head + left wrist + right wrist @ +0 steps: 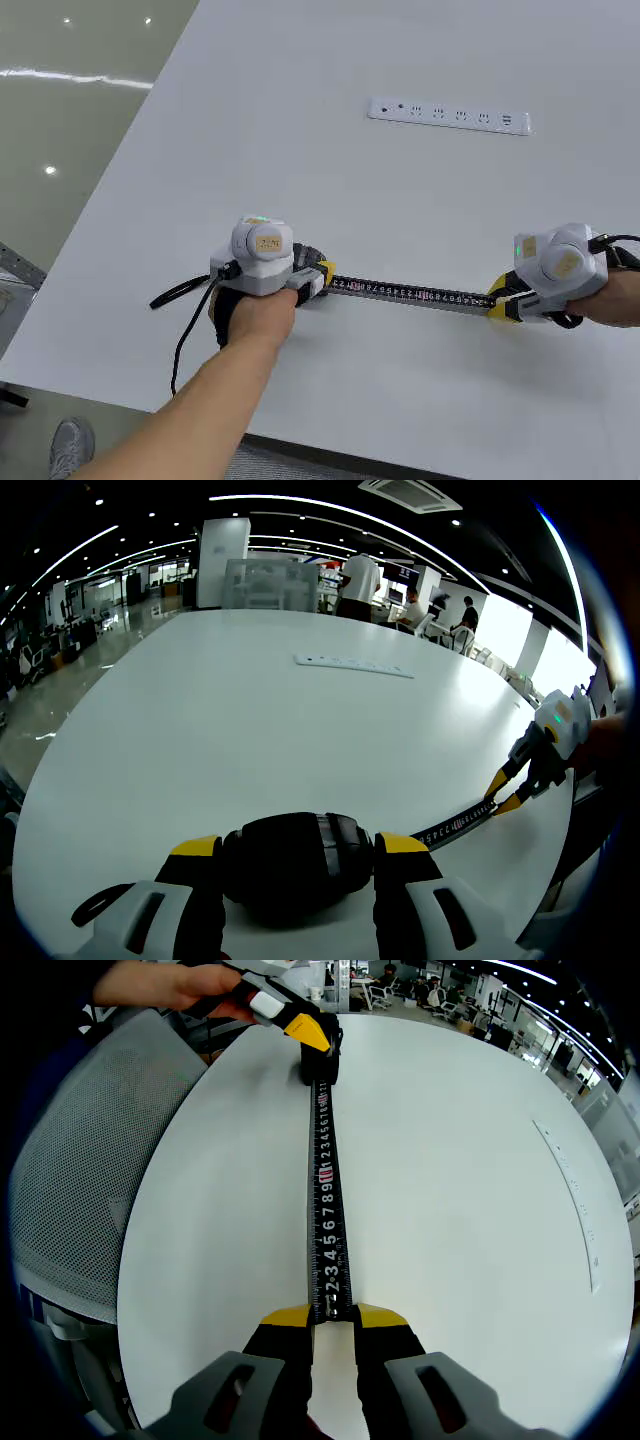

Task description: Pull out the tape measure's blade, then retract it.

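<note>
A black tape measure case (pixel 298 865) rests on the white table, clamped between the yellow-tipped jaws of my left gripper (pixel 300 846); in the head view the left gripper (pixel 308 281) sits at the centre left. The dark numbered blade (pixel 410 295) stretches rightward across the table to my right gripper (pixel 500 300), which is shut on the blade's end. In the right gripper view the blade (pixel 328 1200) runs straight away from my right gripper (pixel 328 1315) to the case (pixel 320 1060).
A white power strip (pixel 448 115) lies flat on the table (pixel 300 150) farther back. A black cable (pixel 185 335) trails off the near table edge. A grey mesh chair (pixel 90 1160) stands beside the table. People stand in the office background.
</note>
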Demonstrator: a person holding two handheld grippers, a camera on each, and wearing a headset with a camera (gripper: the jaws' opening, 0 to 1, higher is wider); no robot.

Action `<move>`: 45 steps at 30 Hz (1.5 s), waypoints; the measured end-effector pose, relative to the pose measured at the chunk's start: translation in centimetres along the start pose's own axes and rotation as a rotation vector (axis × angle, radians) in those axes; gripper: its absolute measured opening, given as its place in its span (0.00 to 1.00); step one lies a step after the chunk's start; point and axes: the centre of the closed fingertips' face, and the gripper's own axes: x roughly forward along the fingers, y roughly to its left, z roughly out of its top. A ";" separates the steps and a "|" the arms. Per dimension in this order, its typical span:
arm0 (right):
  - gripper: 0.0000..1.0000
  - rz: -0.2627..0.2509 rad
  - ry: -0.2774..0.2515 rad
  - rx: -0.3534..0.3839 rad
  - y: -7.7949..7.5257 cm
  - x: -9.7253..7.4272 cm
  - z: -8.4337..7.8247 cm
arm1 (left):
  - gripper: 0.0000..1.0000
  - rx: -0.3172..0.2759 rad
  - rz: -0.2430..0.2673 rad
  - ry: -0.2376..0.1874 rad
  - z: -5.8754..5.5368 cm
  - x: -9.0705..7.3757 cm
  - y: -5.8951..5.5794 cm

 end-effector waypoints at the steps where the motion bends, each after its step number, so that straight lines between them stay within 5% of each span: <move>1: 0.11 0.000 0.001 -0.001 0.0 0.0 0.0 | 0.56 0.000 0.001 0.001 0.0 0.0 0.0; 31: 0.10 0.004 -0.039 -0.011 0.1 1.2 2.3 | 0.54 0.005 -0.010 -0.009 0.0 -0.1 0.0; 45: 0.10 0.007 -0.070 -0.006 0.3 2.0 4.5 | 0.53 0.000 -0.018 -0.012 0.0 -0.1 0.0</move>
